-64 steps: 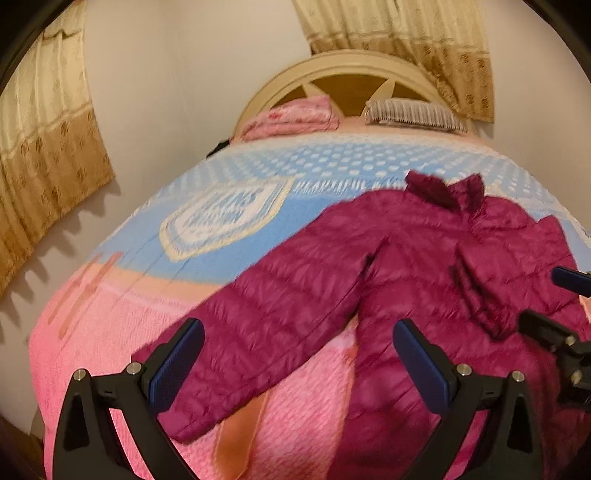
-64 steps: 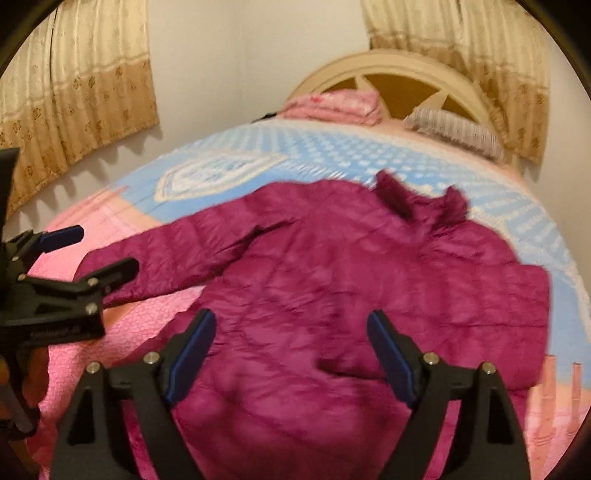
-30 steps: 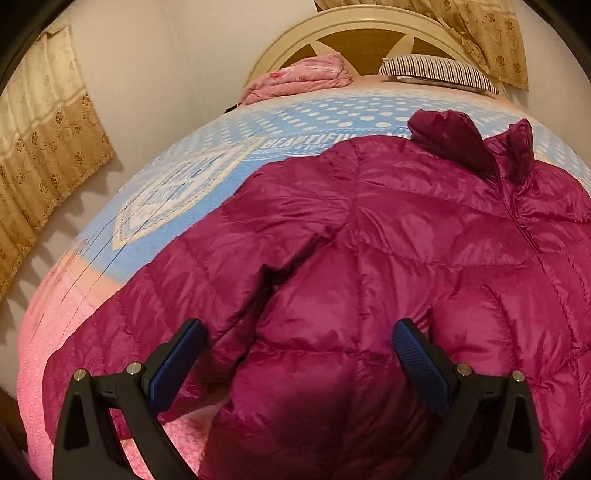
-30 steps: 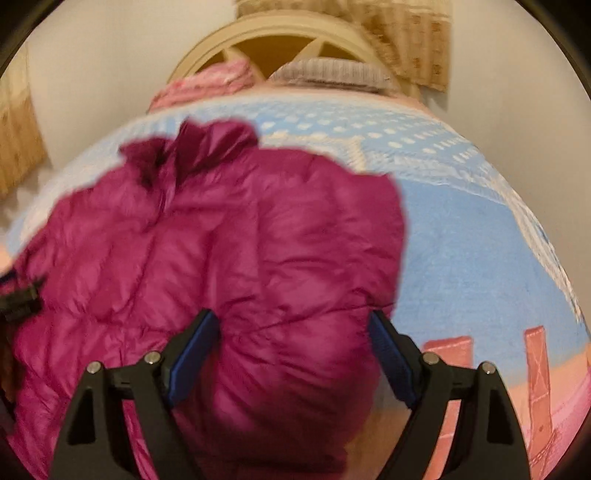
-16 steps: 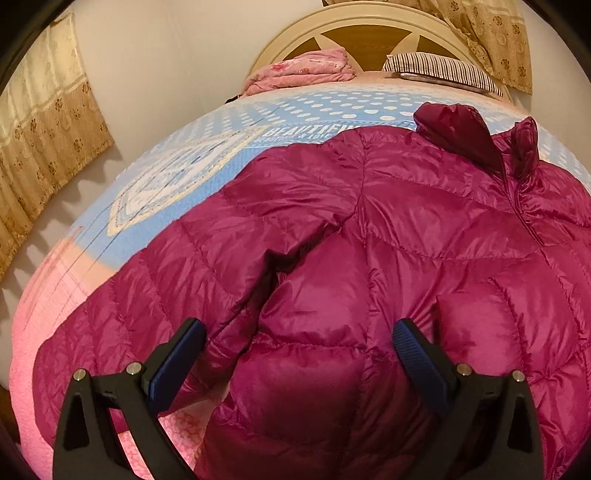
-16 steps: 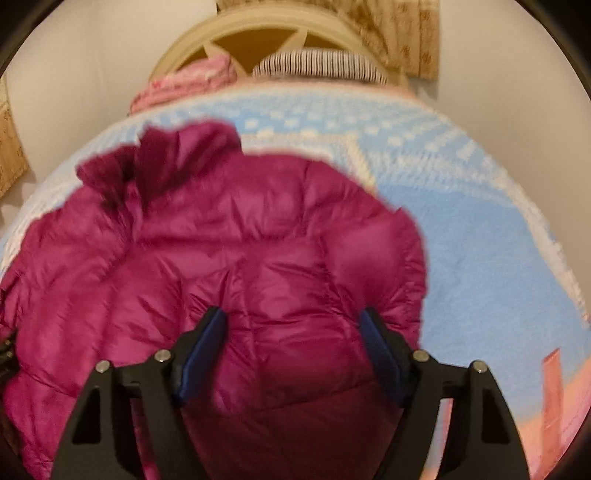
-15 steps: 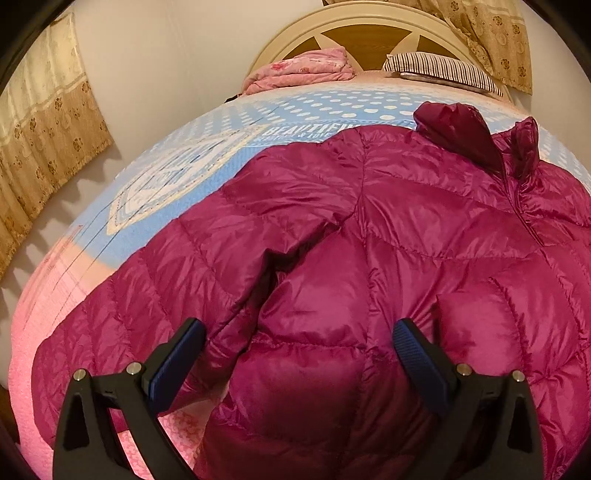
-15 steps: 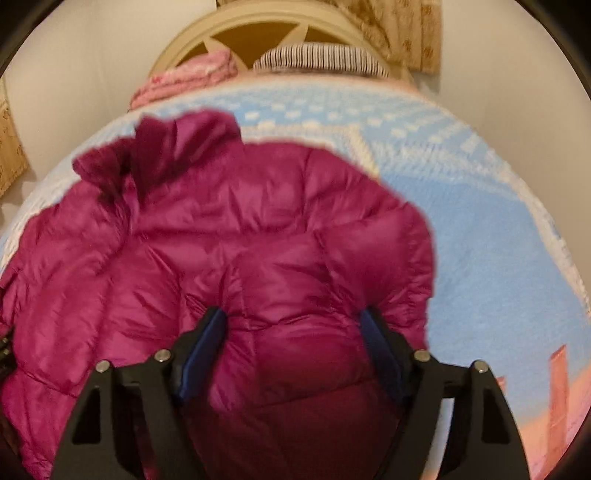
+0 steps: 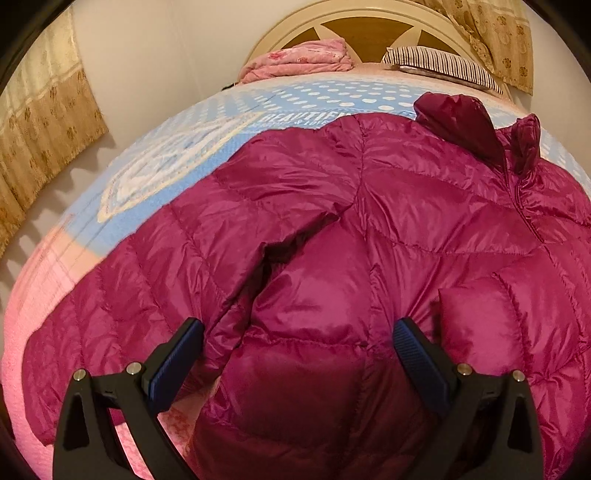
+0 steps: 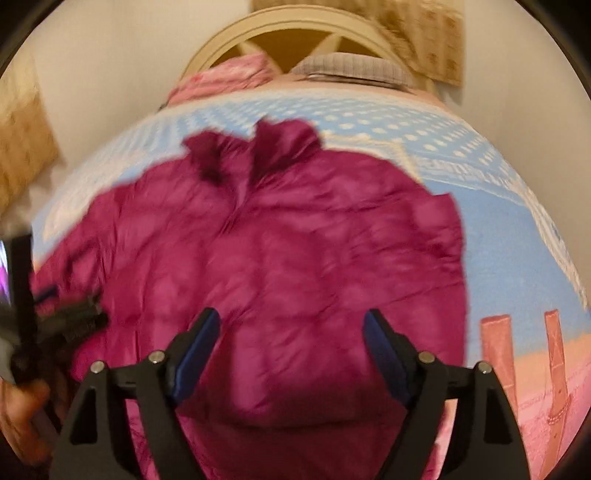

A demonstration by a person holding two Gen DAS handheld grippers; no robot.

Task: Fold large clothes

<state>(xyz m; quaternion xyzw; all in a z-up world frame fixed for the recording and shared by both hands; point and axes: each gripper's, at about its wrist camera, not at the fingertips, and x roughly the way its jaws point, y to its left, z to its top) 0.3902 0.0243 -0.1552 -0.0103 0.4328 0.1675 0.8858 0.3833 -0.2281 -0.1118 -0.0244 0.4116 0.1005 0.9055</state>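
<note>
Cream headboard and curtains are framing a bed where the magenta puffer jacket is lying front-up, one sleeve still spread out, so folding looks barely started. Left tongs are hovering wide open, holding nothing.

Right view, blurred: right tongs are gaping empty above the jacket's hem.

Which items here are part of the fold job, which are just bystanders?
In the job:
magenta puffer jacket
left gripper, open
right gripper, open
bed, the work surface

Lying about:
pink folded blanket
striped pillow
curtains
headboard
</note>
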